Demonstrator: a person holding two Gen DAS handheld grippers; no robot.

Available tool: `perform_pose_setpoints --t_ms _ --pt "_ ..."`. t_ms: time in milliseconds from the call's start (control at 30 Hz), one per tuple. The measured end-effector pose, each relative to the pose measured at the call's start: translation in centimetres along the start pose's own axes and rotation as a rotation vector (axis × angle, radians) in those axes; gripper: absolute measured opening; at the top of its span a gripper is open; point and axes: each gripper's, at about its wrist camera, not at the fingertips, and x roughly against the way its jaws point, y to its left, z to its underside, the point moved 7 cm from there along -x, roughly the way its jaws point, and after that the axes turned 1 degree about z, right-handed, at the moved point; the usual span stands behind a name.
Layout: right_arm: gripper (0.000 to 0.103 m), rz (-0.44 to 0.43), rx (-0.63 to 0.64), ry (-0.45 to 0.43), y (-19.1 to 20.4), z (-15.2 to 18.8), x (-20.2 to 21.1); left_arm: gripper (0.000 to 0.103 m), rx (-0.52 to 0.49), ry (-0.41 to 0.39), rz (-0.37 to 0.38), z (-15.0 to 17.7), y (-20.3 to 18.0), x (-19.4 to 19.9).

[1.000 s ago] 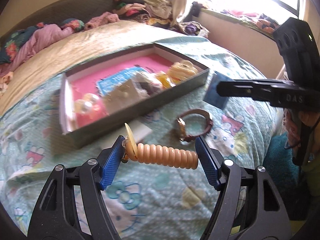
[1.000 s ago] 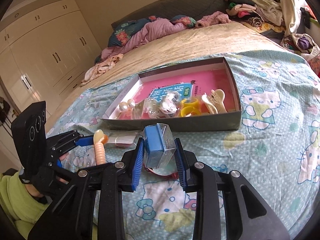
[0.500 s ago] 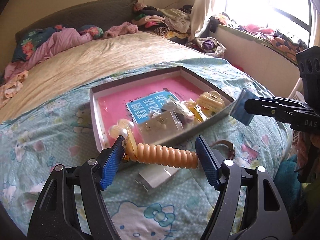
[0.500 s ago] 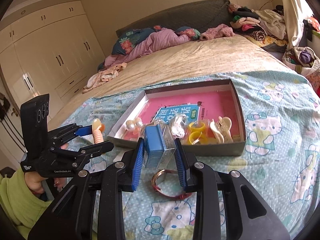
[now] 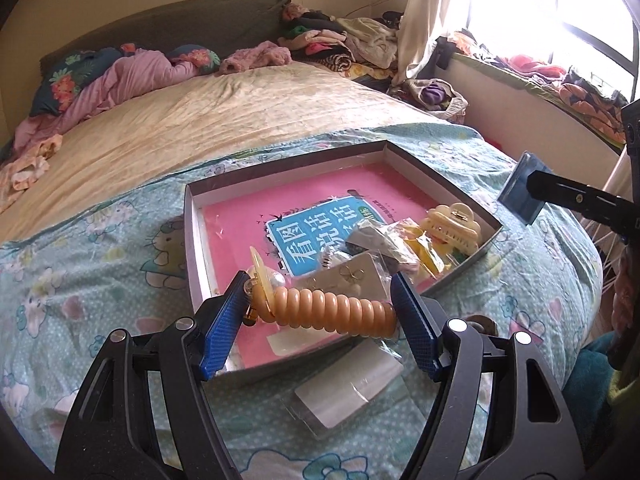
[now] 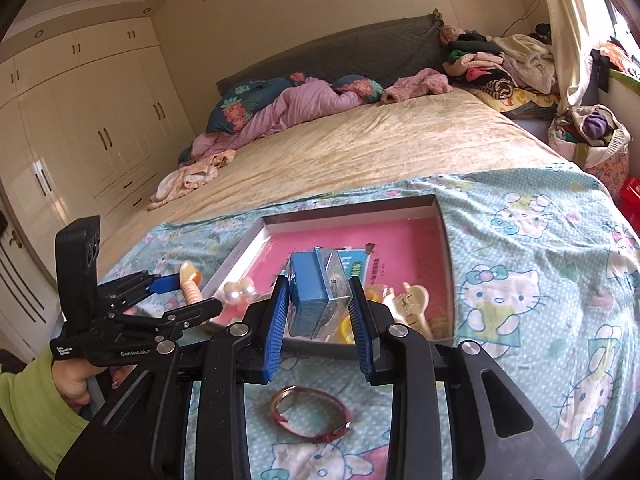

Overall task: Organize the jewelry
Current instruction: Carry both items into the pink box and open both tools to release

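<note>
Daylight floods in from the window [image 5: 560, 20] at the upper right of the left wrist view, blown out to white — no detail in the panes. The curtain [image 5: 424, 16] glows. Both views are sharp at centre (no motion blur), bowed by fisheye distortion, with black vignette corners. Soft shadows lie under the box [image 5: 192, 216] — the wardrobe [image 6: 72, 120] shows mild sheen.

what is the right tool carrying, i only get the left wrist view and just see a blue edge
Observer: A small blue box with a clear lid, clamped between the pads of the right tool.
Operator: anything outside the tray i cant make out
Observer: A red-strapped watch lies on the bedspread, just in front of the tray and below the right tool.
</note>
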Motion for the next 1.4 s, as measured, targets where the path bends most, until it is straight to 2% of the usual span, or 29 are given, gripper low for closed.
perform_pose_setpoints --t_ms 333,833,1133,1167,1200,1333,1400 --pt "0.029 0.042 -0.036 0.008 -3.3 -0.2 -1.2 0.064 0.008 0.025 -0.032 -0.2 0.9 -2.4" --pt "0.029 0.037 0.001 0.148 -2.9 1.3 -7.1 0.064 0.043 0.067 -0.048 0.2 2.0 -4.6" --pt "0.030 0.066 0.010 0.192 -2.9 2.3 -8.5 0.065 0.046 0.067 -0.048 0.1 2.1 -4.5" --pt "0.033 0.069 0.010 0.191 -2.9 2.3 -8.5 0.065 0.045 0.067 -0.050 0.1 2.1 -4.5" --pt "0.041 0.072 0.010 0.185 -2.9 2.2 -8.3 0.065 0.044 0.067 -0.049 0.1 2.0 -4.5" --pt "0.053 0.078 0.001 0.149 -3.1 1.8 -7.1 0.065 0.043 0.058 -0.047 -0.2 1.8 -3.9" --pt "0.068 0.079 -0.003 0.129 -3.0 1.7 -6.3 0.065 0.039 0.052 -0.046 -0.3 1.6 -3.6"
